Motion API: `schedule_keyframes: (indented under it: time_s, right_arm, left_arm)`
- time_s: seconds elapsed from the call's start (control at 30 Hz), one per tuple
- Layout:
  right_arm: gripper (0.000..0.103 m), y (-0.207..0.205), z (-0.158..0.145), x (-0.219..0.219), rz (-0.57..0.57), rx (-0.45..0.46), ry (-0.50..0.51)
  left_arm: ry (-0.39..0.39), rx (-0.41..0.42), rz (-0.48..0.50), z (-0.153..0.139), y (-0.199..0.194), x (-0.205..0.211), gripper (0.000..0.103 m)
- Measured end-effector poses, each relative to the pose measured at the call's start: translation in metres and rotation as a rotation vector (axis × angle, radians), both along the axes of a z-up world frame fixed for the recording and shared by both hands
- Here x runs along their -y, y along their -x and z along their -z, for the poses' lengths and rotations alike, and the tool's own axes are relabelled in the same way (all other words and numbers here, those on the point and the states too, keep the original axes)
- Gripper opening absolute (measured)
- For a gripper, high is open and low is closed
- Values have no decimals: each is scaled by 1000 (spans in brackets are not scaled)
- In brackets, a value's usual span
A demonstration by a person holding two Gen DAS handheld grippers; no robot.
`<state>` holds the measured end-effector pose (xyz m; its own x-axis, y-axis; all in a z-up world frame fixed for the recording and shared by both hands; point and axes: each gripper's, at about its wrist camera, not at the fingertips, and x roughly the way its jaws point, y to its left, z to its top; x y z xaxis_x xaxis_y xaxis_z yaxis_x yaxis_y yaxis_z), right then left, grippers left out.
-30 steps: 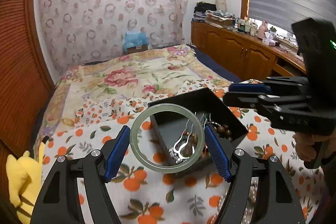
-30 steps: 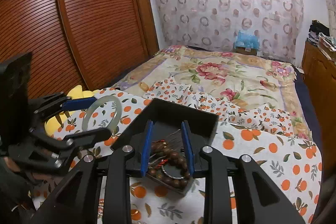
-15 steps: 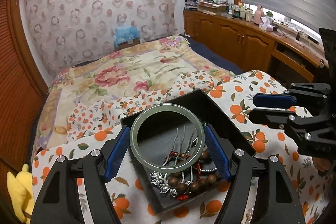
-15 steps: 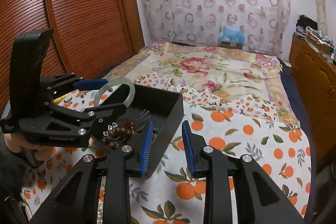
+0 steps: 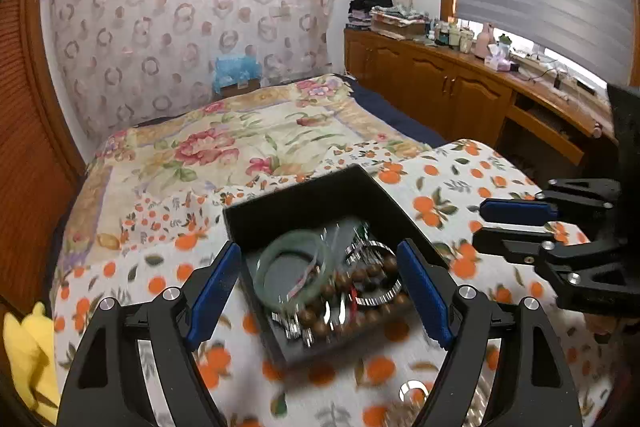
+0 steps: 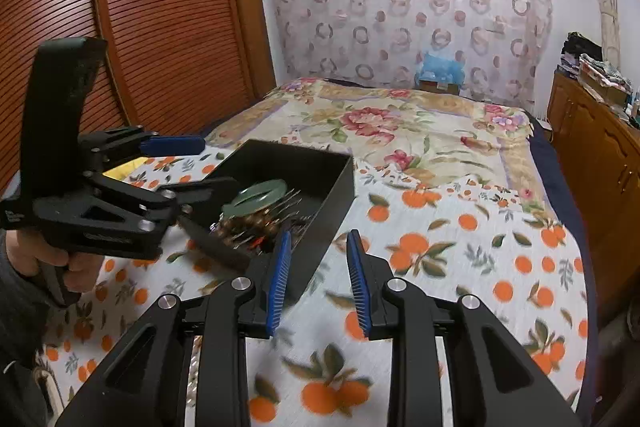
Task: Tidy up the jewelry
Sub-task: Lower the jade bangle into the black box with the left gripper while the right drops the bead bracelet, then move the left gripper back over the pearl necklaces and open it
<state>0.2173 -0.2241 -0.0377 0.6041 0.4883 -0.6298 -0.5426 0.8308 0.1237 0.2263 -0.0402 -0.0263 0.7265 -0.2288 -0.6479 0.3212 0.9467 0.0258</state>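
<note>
A green jade bangle (image 5: pixel 294 269) lies tilted inside the black box (image 5: pixel 304 199), on brown wooden beads (image 5: pixel 344 301) and silver pieces (image 5: pixel 374 255). My left gripper (image 5: pixel 320 291) is open and empty, its blue pads either side of the box's near end, apart from the bangle. In the right wrist view the bangle (image 6: pixel 260 197) rests in the box (image 6: pixel 320 183), with the left gripper (image 6: pixel 188 167) beside it. My right gripper (image 6: pixel 316 283) is open and empty, over the cloth to the right of the box.
The box sits on an orange-print cloth (image 6: pixel 460 255) over a floral bed quilt (image 5: pixel 240 143). A silver ring (image 5: pixel 412 389) lies on the cloth near me. A yellow soft toy (image 5: pixel 28 355) is at the left. Wooden cabinets (image 5: pixel 440 95) line the right; a slatted wardrobe (image 6: pixel 160 27) the left.
My left gripper opened wider and let go of the jade bangle, which dropped into the black box. My right gripper moved further right, away from the box.
</note>
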Motion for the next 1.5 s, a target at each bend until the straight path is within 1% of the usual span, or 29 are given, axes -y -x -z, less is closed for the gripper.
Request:
schedule_keyframes:
  time_s: [0.1,0.23,0.43,0.67,0.77,0.87,0.9,0.97,1.1,1.27,1.37,1.43,1.47,1.5]
  right_arm:
    - [31,12,5,-2,-10,-8,14]
    - [31,29,16,-7,-22,-26,38]
    - [31,50,36,-20,-46,-69,83]
    - [31,66,52,-26,-42,-115,111]
    - [31,70,57,-27,-37,-134,120]
    - [30,70,61,-29,-26,-136,156]
    - [28,71,63,-30,-19,-123,180]
    - [28,71,63,-29,14,-118,208]
    - [28,73,65,-27,17,-109,212]
    - [27,70,64,-22,16,-120,186]
    - [27,71,63,-22,17,-118,188]
    - [27,71,63,-22,17,-115,193]
    - [27,71,64,-22,17,-116,191]
    - [27,71,64,-22,17,-116,191]
  left_arm:
    - [3,1,-3,-2,21,-7,77]
    - [13,-11,-16,4,50,-19,77]
    - [20,-50,-36,23,88,-33,77]
    - [23,-80,-57,40,121,-47,77]
    - [26,-86,-61,43,131,-51,77]
    - [19,-79,-71,43,142,-52,77]
    - [24,-77,-74,43,147,-53,77]
    - [31,-74,-79,43,152,-55,77]
    - [38,-72,-81,42,164,-57,77]
    - [39,-91,-78,45,165,-55,76]
    - [48,-115,-58,48,160,-51,64]
    - [48,-124,-44,50,156,-46,60]
    - [45,-130,-37,51,153,-43,55]
    - [41,-138,-27,53,148,-40,48]
